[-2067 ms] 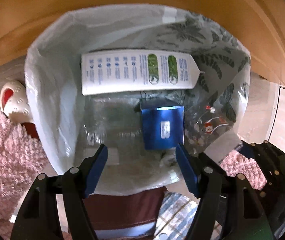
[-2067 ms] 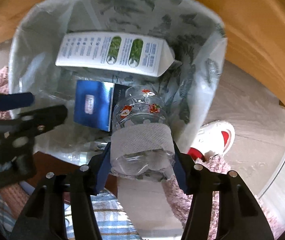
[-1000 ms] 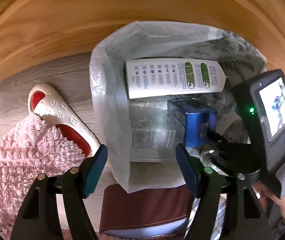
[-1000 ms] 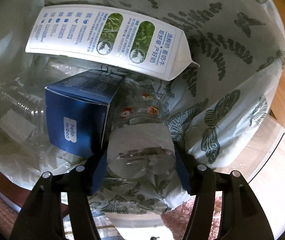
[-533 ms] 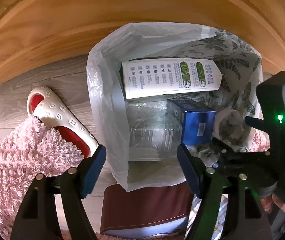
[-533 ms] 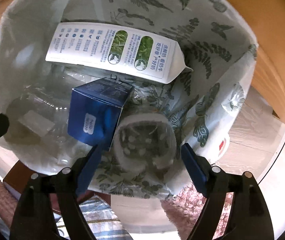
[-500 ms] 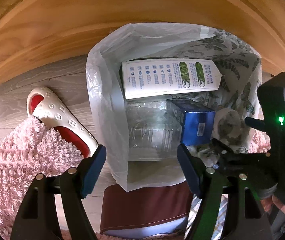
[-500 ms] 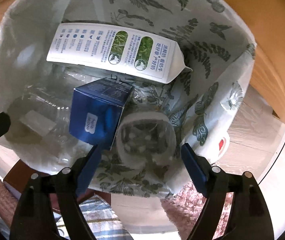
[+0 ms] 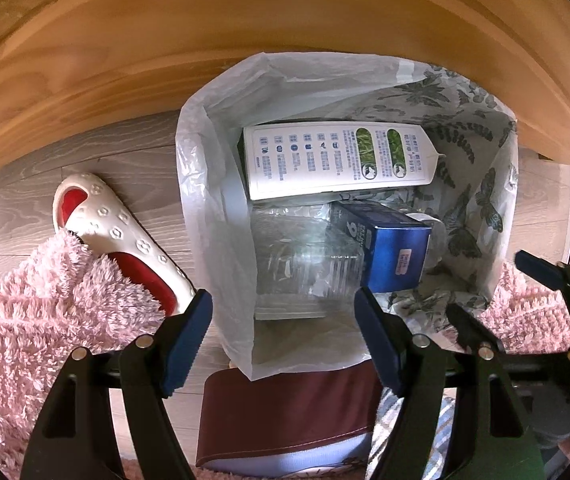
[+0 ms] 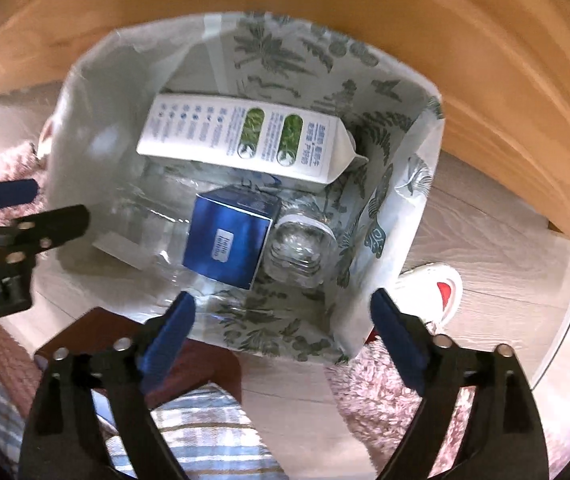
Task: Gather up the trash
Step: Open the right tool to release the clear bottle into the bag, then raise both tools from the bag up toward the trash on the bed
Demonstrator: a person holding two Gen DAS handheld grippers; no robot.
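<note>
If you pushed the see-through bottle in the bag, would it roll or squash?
The clear bottle would probably squash, since its thin plastic looks crinkled. It probably would not roll far, wedged between the blue box and the bag wall. It looks empty, so likely light.

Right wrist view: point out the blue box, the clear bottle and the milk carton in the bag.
blue box (image 10: 227,250), right wrist view, front face.
clear bottle (image 10: 299,250), right wrist view, base.
milk carton (image 10: 245,138), right wrist view, printed side.

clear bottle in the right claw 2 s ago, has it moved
Yes. The clear bottle has left the open right claw and now lies in the trash bag, beside the blue box.
</note>
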